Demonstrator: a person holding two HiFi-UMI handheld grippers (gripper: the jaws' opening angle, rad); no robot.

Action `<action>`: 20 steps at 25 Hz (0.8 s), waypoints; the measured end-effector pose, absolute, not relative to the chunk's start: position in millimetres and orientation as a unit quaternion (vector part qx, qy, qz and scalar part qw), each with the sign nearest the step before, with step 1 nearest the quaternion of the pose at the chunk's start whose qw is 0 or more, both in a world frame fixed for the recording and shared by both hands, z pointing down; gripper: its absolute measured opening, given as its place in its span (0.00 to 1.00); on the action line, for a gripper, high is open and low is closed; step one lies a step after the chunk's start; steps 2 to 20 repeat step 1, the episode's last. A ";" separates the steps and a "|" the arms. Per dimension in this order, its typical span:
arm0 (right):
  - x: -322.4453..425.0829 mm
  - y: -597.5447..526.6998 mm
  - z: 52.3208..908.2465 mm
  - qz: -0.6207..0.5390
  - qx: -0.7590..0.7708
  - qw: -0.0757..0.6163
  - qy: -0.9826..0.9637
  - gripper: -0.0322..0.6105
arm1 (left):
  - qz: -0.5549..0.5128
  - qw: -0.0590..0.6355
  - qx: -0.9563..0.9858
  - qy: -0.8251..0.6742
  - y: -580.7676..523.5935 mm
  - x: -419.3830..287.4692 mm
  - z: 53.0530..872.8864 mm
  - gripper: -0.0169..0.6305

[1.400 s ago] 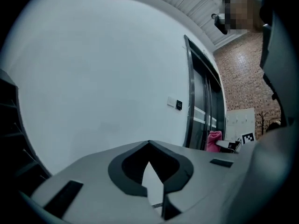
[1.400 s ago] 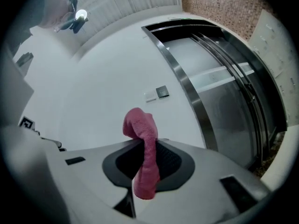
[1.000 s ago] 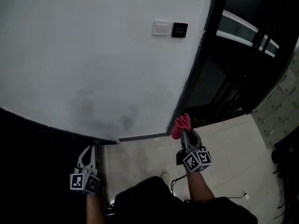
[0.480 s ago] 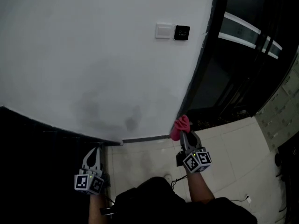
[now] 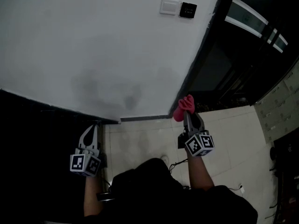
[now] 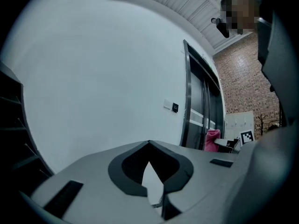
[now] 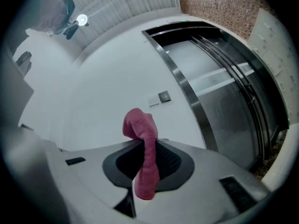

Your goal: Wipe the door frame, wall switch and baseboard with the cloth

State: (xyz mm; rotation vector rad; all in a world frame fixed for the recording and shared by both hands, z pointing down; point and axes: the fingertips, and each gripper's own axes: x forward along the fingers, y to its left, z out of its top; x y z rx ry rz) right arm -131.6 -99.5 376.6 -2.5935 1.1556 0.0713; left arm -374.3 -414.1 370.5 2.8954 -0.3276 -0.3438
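My right gripper (image 5: 188,117) is shut on a pink cloth (image 5: 182,109), which bunches above the jaws by the foot of the dark door frame (image 5: 200,55). In the right gripper view the cloth (image 7: 140,125) droops over the shut jaws of that gripper (image 7: 145,143). The white wall switch (image 5: 169,6) and a black panel (image 5: 188,10) sit high on the white wall. A grey baseboard (image 5: 145,118) runs along the wall's foot. My left gripper (image 5: 95,126) is shut and holds nothing, low at the left near the wall, as the left gripper view (image 6: 149,143) shows.
A black unit (image 5: 32,143) fills the lower left beside my left gripper. Dark glass doors (image 5: 247,45) stand right of the frame. Pale floor tiles (image 5: 233,134) lie below, with a thin cable (image 5: 175,164) near the person's body. Grey lockers (image 5: 280,108) stand at the far right.
The head view has tilted, so the wall, switch and both grippers sit higher in the picture. The right gripper still holds the cloth by the frame's foot.
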 end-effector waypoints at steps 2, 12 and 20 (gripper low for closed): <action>-132.3 -98.9 377.3 0.025 -0.903 0.149 0.403 0.14 | -0.117 0.102 0.982 -0.111 -412.3 -374.5 370.8 0.03; -132.3 -98.9 377.3 0.025 -0.903 0.149 0.403 0.14 | -0.117 0.102 0.982 -0.111 -412.3 -374.5 370.8 0.03; -132.3 -98.9 377.3 0.025 -0.903 0.149 0.403 0.14 | -0.117 0.102 0.982 -0.111 -412.3 -374.5 370.8 0.03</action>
